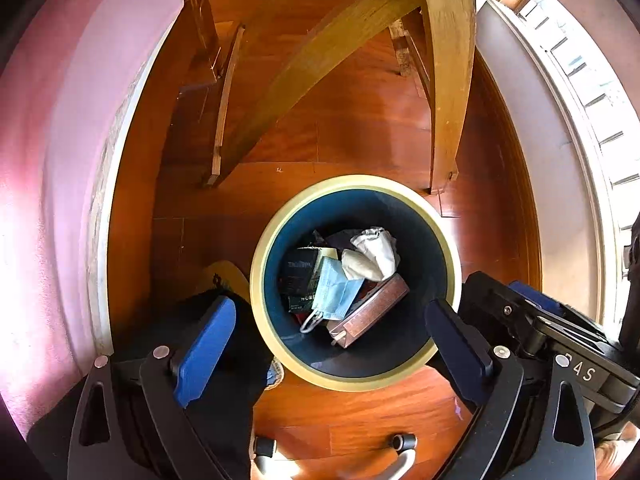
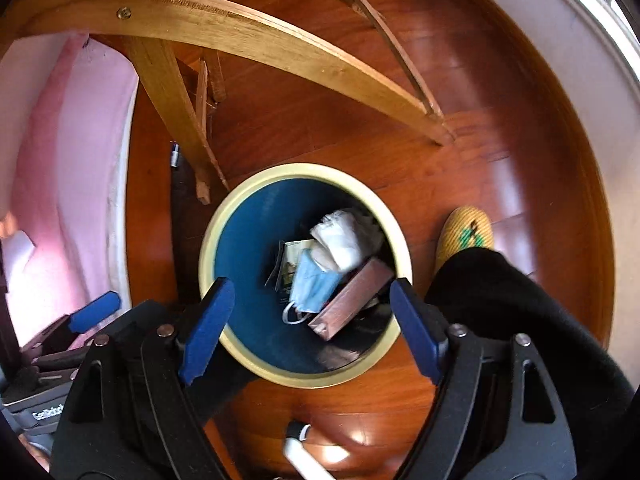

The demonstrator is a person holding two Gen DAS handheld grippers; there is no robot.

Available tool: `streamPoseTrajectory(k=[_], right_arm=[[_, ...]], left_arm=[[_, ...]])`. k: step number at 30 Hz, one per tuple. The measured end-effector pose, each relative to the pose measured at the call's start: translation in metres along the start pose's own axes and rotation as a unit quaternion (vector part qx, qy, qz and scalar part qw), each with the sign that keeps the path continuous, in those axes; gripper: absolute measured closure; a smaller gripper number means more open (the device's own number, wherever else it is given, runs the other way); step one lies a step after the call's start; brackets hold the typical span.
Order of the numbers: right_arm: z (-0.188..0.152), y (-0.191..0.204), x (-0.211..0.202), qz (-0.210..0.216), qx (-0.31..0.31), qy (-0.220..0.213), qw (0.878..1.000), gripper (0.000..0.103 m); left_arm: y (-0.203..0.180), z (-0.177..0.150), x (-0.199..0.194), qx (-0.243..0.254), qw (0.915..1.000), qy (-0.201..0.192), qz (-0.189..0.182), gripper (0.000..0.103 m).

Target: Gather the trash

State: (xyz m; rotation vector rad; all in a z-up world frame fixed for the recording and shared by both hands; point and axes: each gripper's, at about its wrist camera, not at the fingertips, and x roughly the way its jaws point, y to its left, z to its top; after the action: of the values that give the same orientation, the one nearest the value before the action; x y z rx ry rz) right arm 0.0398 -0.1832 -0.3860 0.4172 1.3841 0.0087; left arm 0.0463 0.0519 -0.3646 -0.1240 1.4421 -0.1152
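Both grippers point down over the bin [image 1: 276,344], jaws spread wide with nothing between them. The left gripper [image 1: 332,344] straddles the bin's cream rim; the right gripper [image 2: 310,328] does the same. Inside the bin lie a blue face mask [image 1: 334,292], white crumpled paper [image 1: 376,254], a brown box [image 1: 370,312] and a dark packet [image 1: 298,276] whose print is too small to read. Chair legs [image 1: 446,80] crowd the rim at twelve o'clock; open wood floor [image 2: 460,92] spreads at two o'clock. A yellow slipper [image 2: 466,234] sits at three o'clock
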Motion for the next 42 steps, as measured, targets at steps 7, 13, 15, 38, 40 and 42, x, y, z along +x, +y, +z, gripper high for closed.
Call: streamPoseTrajectory(k=[7, 13, 15, 38, 40, 42], right_arm=[[-0.001, 0.001, -0.004, -0.014, -0.015, -0.012, 1.000, 0.025], [-0.004, 0.003, -0.013, -0.018, -0.024, -0.025, 0.999, 0.025], [-0.006, 0.005, -0.018, -0.021, -0.030, -0.032, 0.999, 0.025], [-0.032, 0.061, -0.184, -0.010, -0.106, -0.151, 0.983, 0.025], [-0.028, 0.068, -0.205, -0.003, -0.109, -0.160, 0.981, 0.025], [-0.024, 0.079, -0.228, -0.004, -0.117, -0.169, 0.979, 0.025]], left_arm=[[-0.003, -0.003, -0.003, 0.004, 1.0000, 0.001, 0.006, 0.005], [-0.007, -0.011, -0.015, 0.013, 0.9999, -0.002, 0.008, 0.005], [-0.009, -0.016, -0.022, 0.017, 0.9998, -0.007, 0.010, 0.005], [-0.023, -0.027, -0.206, 0.038, 0.9840, -0.173, 0.021, 0.005], [-0.022, -0.024, -0.229, 0.037, 0.9809, -0.189, 0.024, 0.005], [-0.022, -0.020, -0.253, 0.036, 0.9775, -0.206, 0.029, 0.005]])
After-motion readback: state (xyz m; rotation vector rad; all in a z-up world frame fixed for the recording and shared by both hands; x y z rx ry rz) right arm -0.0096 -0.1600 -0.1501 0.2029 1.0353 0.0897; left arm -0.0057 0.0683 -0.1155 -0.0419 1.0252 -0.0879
